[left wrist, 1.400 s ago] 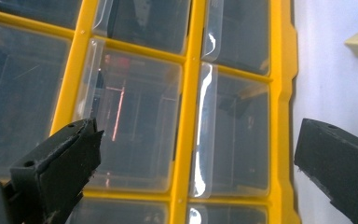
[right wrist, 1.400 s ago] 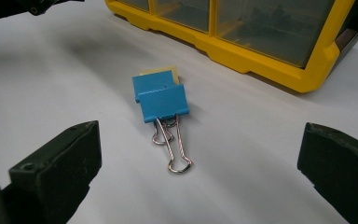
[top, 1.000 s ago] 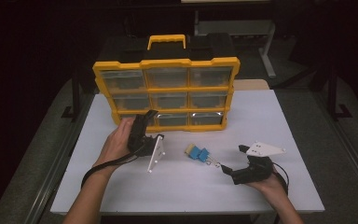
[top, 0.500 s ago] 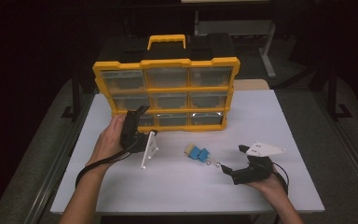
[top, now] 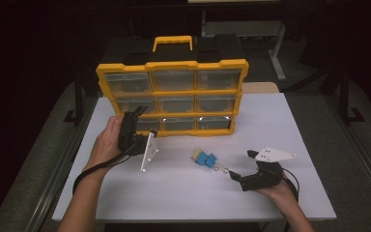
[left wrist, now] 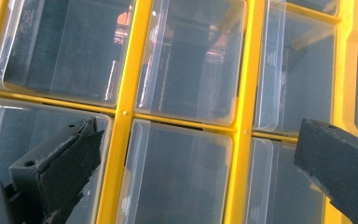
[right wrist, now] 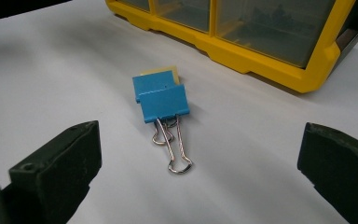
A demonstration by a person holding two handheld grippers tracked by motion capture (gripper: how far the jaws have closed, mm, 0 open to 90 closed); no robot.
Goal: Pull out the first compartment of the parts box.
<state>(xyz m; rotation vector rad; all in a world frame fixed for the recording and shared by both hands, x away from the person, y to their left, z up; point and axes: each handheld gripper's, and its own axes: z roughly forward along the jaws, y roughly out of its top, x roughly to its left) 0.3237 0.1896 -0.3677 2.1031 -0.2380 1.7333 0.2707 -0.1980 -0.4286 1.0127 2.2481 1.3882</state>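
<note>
On table, unlabelled blue binder clips (right wrist: 161,99) betw. right gripper (right wrist: 200,172) jaws.

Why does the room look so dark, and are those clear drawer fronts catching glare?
High view: light falls on the white table while the surroundings stay near black, and bright glints sit on the bottom drawers of the yellow organizer. Left gripper view: the clear drawer fronts show pale reflections. Right gripper view: the blue binder clip is sharp and casts a soft shadow.
</note>
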